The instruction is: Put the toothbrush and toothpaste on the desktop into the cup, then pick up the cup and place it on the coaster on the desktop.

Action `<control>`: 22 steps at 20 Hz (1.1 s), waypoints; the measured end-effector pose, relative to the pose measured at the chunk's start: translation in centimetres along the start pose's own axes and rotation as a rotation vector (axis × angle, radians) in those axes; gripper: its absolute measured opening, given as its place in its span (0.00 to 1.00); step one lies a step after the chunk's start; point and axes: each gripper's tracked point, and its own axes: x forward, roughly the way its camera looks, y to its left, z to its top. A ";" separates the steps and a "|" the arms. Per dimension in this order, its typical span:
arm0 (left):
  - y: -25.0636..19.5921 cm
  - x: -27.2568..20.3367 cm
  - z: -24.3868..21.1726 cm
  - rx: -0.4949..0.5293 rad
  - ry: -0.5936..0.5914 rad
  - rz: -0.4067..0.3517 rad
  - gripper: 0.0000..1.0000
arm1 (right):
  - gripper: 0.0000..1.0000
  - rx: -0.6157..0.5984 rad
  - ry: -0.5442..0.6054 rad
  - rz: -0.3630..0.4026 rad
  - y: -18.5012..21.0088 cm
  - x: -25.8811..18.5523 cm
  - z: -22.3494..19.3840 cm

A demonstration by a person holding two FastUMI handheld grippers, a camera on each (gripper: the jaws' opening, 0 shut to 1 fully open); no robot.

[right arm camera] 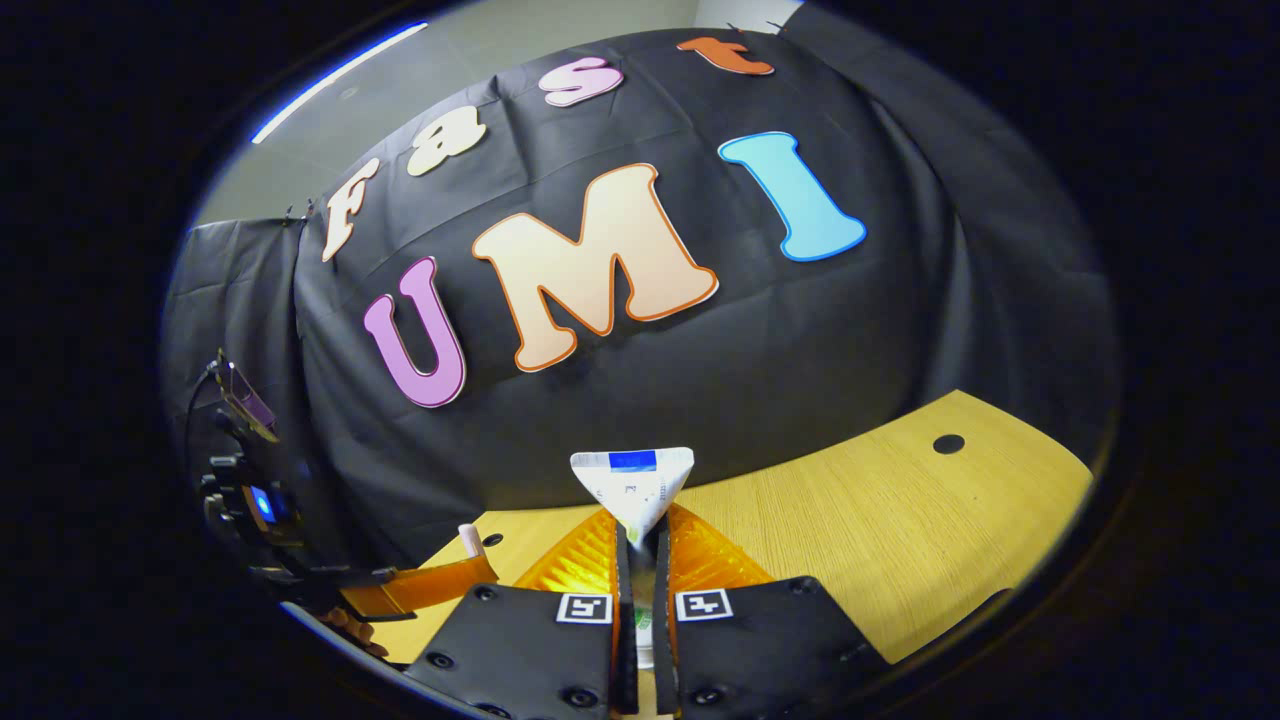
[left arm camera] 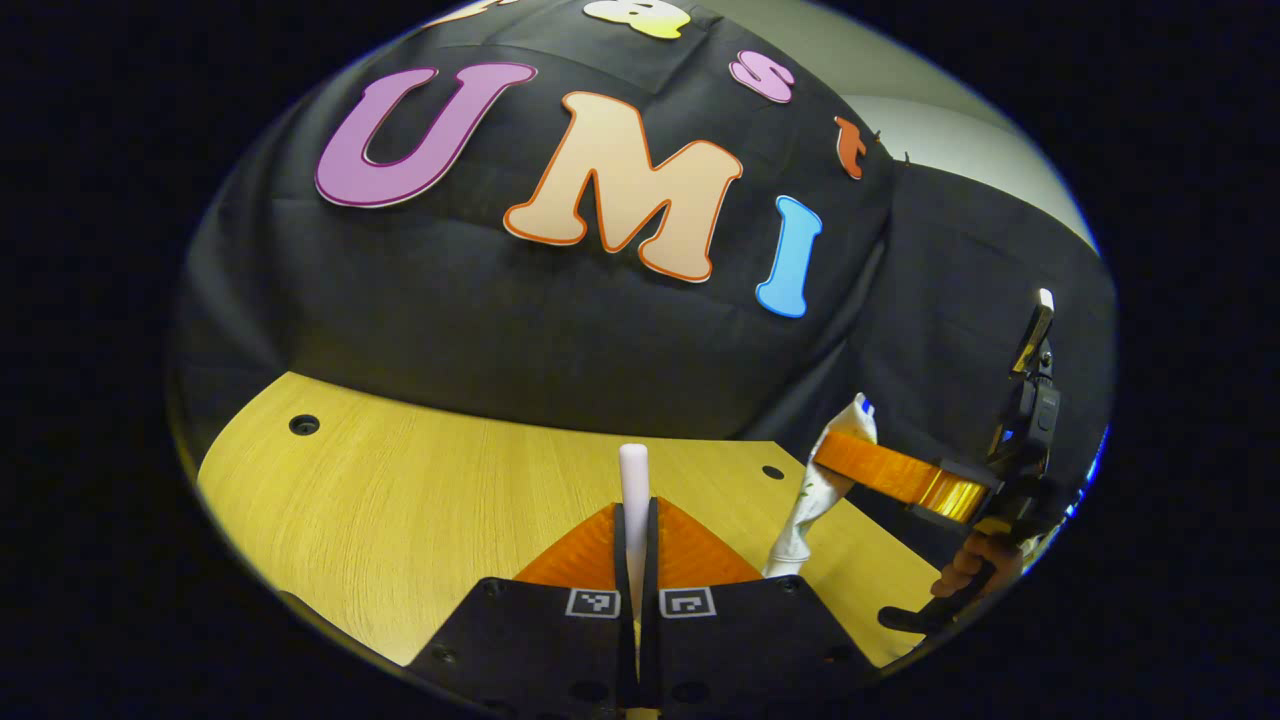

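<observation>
Left hand-held gripper [left arm camera: 636, 560]: fingers pinched tight on the toothbrush [left arm camera: 633, 480], whose pale handle pokes straight up between them, lifted clear above the desk [left arm camera: 400, 490].

Right hand-held gripper [right arm camera: 640, 570]: clamped on the toothpaste [right arm camera: 632, 490], the flat crimped end of the tube fanning out above the fingers, held in the air over the desk [right arm camera: 880, 520].

Seen from the left gripper view: the right hand-held gripper [left arm camera: 835, 470] hangs off to the right of the toothbrush, the toothpaste [left arm camera: 825, 490] dangling from it with its cap end down near the desk; a hand [left arm camera: 975, 570] grips its handle.

Seen from the right gripper view: the left hand-held gripper [right arm camera: 440, 585] sits low to the left of the toothpaste, the toothbrush [right arm camera: 470, 540] tip just peeking above it.

Progress: both items are picked up, so that much looks done. I can't spot the cup or coaster from here.

Left to do: drop both into the cup, then carry the cup to the coaster — most of the job, I'd say.
</observation>
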 end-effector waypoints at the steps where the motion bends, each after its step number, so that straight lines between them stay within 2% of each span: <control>1: -0.2 0.1 0.4 0.010 -0.014 -0.010 0.00 | 0.09 -0.015 0.002 -0.003 -0.1 0.8 -0.8; 4: -0.6 1.5 1.9 0.017 -0.067 -0.037 0.00 | 0.09 -0.042 0.044 -0.024 -0.9 1.5 -4.1; 8: -0.5 2.6 3.1 0.039 -0.121 -0.045 0.00 | 0.11 -0.068 0.029 -0.023 -1.0 1.7 -5.7; 14: -0.1 3.3 2.8 -0.045 -0.153 -0.072 0.00 | 0.17 -0.044 0.062 -0.021 -1.2 1.1 -7.8; 17: 0.0 3.1 3.1 -0.049 -0.173 -0.073 0.00 | 0.72 -0.050 0.031 -0.011 -0.8 0.4 -6.7; 19: -0.1 2.8 3.6 -0.040 -0.185 -0.074 0.00 | 0.94 -0.066 -0.003 -0.028 -1.2 -0.5 -5.3; 20: -0.3 2.8 3.9 -0.034 -0.193 -0.080 0.00 | 0.99 -0.070 -0.014 -0.042 -1.5 -1.1 -4.6; 22: -1.0 2.9 4.1 -0.014 -0.199 -0.088 0.00 | 0.99 -0.073 -0.036 -0.070 -2.5 -2.4 -3.2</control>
